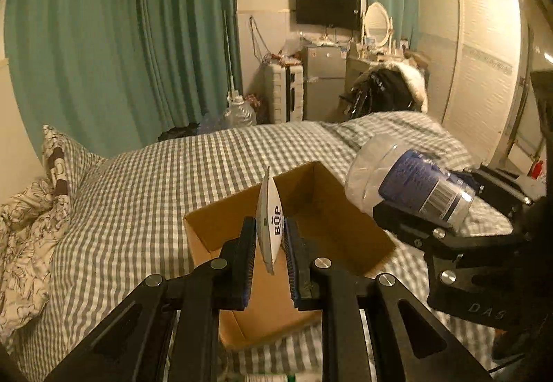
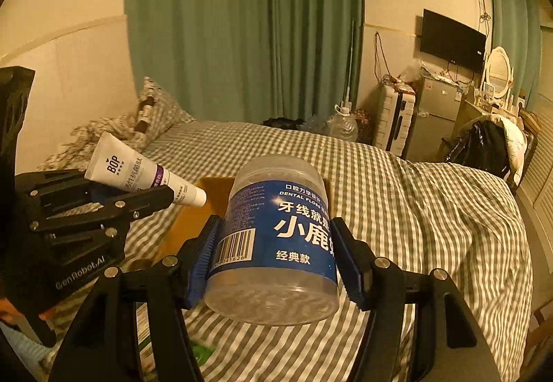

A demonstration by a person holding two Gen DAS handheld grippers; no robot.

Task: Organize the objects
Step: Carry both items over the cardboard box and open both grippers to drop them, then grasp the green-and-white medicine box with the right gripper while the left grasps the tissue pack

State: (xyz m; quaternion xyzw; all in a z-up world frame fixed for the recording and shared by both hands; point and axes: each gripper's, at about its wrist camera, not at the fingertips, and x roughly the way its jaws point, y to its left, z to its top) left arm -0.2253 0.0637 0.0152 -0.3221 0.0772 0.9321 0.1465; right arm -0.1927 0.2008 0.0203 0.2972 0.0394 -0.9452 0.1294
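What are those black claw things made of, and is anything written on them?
Both look alike. The left gripper and right gripper are matte black frames of flat linked bars with cut-out slots, joined by round silver bolts. Each finger ends in a ribbed blue pad. White lettering reading "GenRobot.AI" shows on the left gripper's body in the right wrist view. No cables or sleeves are visible.

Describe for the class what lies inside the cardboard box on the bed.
The cardboard box shows only bare brown walls and floor where visible. The left tool, gripping the toothpaste tube, covers its near part, so contents there cannot be seen.
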